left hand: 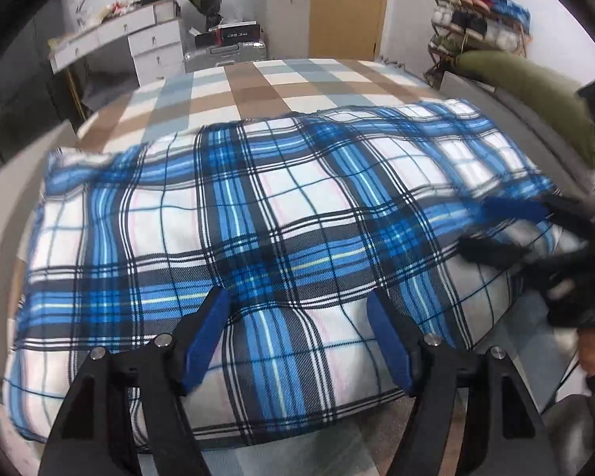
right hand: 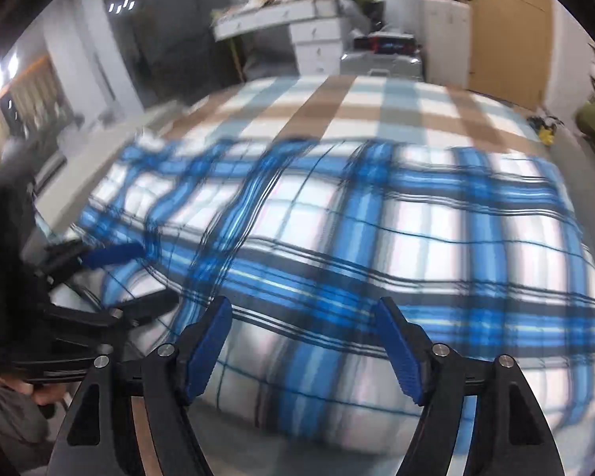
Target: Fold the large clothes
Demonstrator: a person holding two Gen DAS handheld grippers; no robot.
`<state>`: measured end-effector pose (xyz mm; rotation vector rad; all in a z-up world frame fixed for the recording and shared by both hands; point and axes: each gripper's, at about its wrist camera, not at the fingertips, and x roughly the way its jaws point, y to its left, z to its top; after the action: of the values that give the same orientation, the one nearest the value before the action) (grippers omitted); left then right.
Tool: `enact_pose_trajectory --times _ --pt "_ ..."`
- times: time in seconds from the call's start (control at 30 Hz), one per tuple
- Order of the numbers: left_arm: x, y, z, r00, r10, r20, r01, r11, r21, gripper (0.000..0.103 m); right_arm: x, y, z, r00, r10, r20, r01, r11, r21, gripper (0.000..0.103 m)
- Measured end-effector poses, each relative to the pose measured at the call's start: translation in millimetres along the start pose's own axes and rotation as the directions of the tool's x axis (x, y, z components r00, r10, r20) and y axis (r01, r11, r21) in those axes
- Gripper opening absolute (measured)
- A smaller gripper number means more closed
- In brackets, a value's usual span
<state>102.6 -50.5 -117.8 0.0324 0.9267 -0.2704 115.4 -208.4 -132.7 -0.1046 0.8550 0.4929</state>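
Both your left gripper (left hand: 297, 333) and right gripper (right hand: 303, 341) have fingers wide open, holding nothing; grab the blue plaid blanket (left hand: 258, 214) by its near edge on the bed (left hand: 258, 83)

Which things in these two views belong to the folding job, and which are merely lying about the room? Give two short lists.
For the job:
blue plaid cloth, spread on the checked bed
left gripper, open
right gripper, open

Lying about:
white drawer desk
silver suitcase
green cushion
shoe rack
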Motion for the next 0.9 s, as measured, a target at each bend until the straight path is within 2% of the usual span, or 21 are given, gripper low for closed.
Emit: enact_pose_trajectory --times 0.07,0.2,0.27,0.3,0.37,0.43,0.47,0.5,0.57,0.63,0.7,0.73,0.83,0.9 --pt "-1.6 7.1 0.4 0.999 -0.035 0.001 0.035 0.999 -0.015 0.067 13.3 3.0 0.1 0.999 -0.037 -0.006 0.037 0.998 -0.054 0.081" --pt "-4.7 8.0 -1.8 0.998 -0.064 0.01 0.064 0.998 -0.027 0.068 10.7 -17.1 -2.4 0.999 -0.041 0.012 0.042 0.995 -0.088 0.082" --pt "-5.0 5.1 -1.1 0.997 -0.07 0.013 0.07 0.997 -0.026 0.068 1.1 -47.2 -12.3 0.998 -0.065 0.007 0.065 0.998 -0.019 0.082" --pt "-5.7 4.9 -1.4 0.997 -0.072 0.014 0.072 0.997 -0.028 0.068 -3.1 -61.1 -13.1 0.994 -0.107 0.002 0.107 0.994 0.019 0.082" --pt "-5.8 4.5 -0.8 0.997 -0.079 0.016 0.079 0.996 -0.03 0.068 -10.3 -96.7 -24.3 0.972 -0.234 -0.018 0.235 0.968 0.089 0.082" --pt "-4.8 5.7 -0.3 0.996 -0.085 0.018 0.086 0.996 -0.034 0.069 -23.7 -132.5 -37.6 0.966 -0.256 -0.028 0.257 0.953 0.164 0.085" --pt "-4.6 6.7 0.3 0.996 -0.088 0.019 0.089 0.995 -0.036 0.069 -26.2 -139.5 -39.9 0.954 -0.294 -0.05 0.298 0.941 0.162 0.085" --pt "-4.8 7.0 1.0 0.996 -0.09 0.019 0.091 0.995 -0.043 0.069 -31.7 -144.8 -40.7 0.955 -0.293 -0.047 0.297 0.941 0.163 0.085" --pt "-8.1 8.8 5.3 0.996 -0.086 0.018 0.088 0.993 -0.077 0.069 -41.3 -142.7 -35.1 0.942 -0.333 -0.05 0.337 0.926 0.171 0.084" --pt "-21.5 8.6 13.9 0.993 -0.107 0.041 0.111 0.988 -0.11 0.07 -48.5 -128.6 -23.3 0.953 -0.303 0.005 0.298 0.941 0.162 0.085" --pt "-35.0 5.0 28.8 0.984 -0.147 0.098 0.156 0.984 -0.091 0.07 -47.1 -108.2 -6.6 0.969 -0.242 0.058 0.232 0.962 0.145 0.085" --pt "-36.7 2.2 37.1 0.984 -0.135 0.113 0.144 0.987 -0.075 0.073 -41.9 -96.7 2.9 0.975 -0.21 0.07 0.199 0.97 0.138 0.085" --pt "-16.5 3.1 55.1 0.994 -0.023 0.103 0.028 0.998 -0.049 0.075 -13.2 -60.9 31.0 0.992 -0.101 0.069 0.093 0.989 0.114 0.085" --pt "6.8 16.6 55.4 0.998 0.051 0.031 -0.047 0.993 -0.107 0.075 9.9 -37.0 45.5 0.997 -0.039 0.067 0.035 0.997 0.07 0.085"
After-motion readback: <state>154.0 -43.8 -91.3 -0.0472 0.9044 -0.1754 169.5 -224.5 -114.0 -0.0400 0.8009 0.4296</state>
